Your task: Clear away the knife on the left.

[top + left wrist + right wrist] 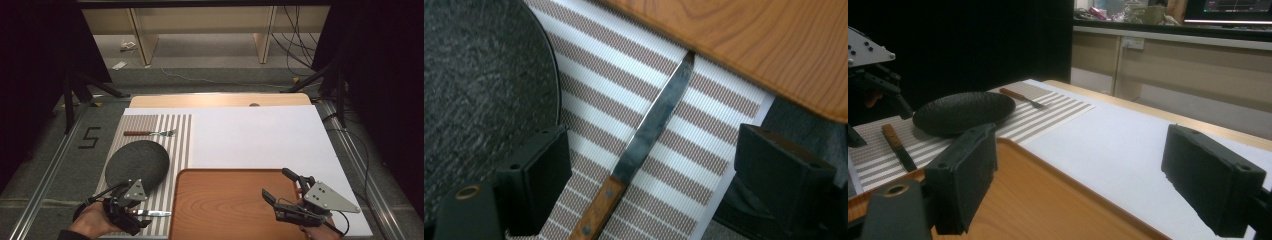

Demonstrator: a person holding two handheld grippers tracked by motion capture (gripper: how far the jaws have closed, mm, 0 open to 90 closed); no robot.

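Observation:
A knife point(152, 213) with a wooden handle lies on the striped placemat point(175, 145), its tip near the edge of the wooden tray point(225, 205). My left gripper point(145, 212) is low over the knife. Its jaws stand wide on either side of the knife point(644, 135), where blade meets handle, and do not touch it. A dark round plate point(136, 162) sits just beyond, with a fork point(150, 133) farther back. My right gripper point(276, 182) hovers open over the tray's right part with nothing between its jaws point(1078, 165).
A white sheet point(260, 137) covers the table's middle and right. The plate point(963, 112), fork point(1020, 98) and knife point(898, 147) lie off to the left in the right gripper view. Tripod legs and cables stand on the floor beyond the table.

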